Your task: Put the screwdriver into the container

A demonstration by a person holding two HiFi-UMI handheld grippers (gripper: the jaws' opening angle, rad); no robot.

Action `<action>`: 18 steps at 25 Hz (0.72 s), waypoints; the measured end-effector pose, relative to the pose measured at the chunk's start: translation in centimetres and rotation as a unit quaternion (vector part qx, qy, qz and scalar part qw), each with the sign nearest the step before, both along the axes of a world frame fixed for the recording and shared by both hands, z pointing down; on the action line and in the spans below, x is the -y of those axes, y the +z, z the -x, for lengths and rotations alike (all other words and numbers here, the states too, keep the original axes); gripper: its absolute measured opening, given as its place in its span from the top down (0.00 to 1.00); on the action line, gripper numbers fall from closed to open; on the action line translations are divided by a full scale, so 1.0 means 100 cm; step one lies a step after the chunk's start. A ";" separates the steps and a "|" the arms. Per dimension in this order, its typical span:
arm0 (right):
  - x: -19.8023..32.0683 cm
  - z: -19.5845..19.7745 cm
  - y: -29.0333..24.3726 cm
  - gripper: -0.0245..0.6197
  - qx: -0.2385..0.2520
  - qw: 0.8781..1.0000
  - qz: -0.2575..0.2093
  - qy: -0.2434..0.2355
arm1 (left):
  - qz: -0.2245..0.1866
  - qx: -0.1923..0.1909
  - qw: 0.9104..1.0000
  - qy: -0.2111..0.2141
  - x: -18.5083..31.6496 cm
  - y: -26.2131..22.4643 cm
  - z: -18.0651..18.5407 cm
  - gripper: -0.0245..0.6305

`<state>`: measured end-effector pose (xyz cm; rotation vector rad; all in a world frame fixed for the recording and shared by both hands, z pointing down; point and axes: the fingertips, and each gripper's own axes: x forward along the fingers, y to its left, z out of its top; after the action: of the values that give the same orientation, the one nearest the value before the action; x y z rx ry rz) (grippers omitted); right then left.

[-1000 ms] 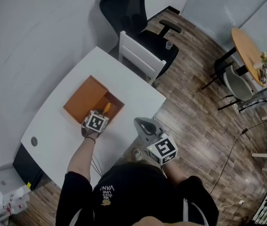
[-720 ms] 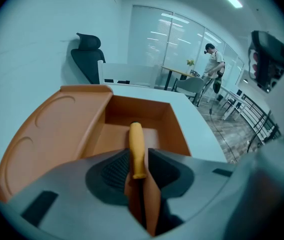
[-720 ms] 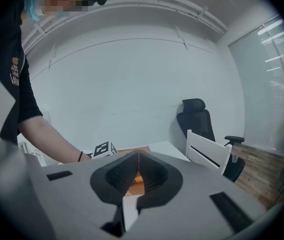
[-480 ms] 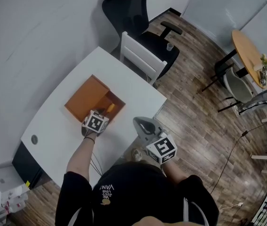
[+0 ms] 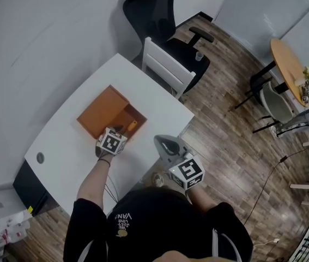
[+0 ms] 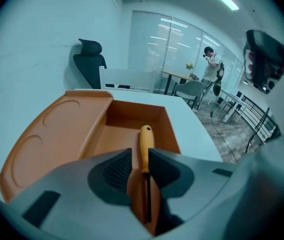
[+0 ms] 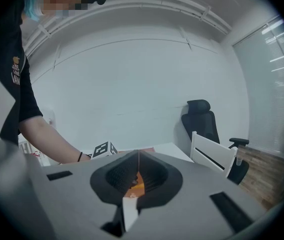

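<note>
Left gripper (image 6: pixel 140 153) is over the near edge of the orange container (image 6: pixel 171 127), jaws pointing away toward the far wall. The screwdriver (image 6: pixel 145 140) runs straight down the gap between them. Its yellow handle pokes out past the jaw tips into the container's open compartment, and its dark shaft comes back toward the camera between the pads. The jaws are parted. The handle sits against the right jaw, and a sliver of orange shows between it and the left jaw, so this is not a firm squeeze. Whether the handle rests on the compartment floor I can't tell. The flat orange lid (image 6: pixel 51 139) lies open to the left of the compartment, on the white table (image 5: pixel 70 146).

The right gripper (image 7: pixel 138 160) is held out to the right, off the table's near corner and above the wooden floor. Its jaw tips are pressed together with nothing between them. A white chair (image 5: pixel 166 72) stands at the table's far side.
</note>
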<state>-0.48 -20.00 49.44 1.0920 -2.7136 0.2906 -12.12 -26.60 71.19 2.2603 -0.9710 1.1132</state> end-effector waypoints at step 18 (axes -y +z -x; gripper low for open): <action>-0.010 0.007 -0.003 0.94 0.007 1.000 -0.006 -0.014 | -0.049 -0.010 0.999 -0.019 -0.001 -0.023 0.004 0.89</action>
<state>-1.17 -18.97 49.14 1.0586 -2.7446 0.2796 -12.55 -26.45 68.91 2.3146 -1.0771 1.0451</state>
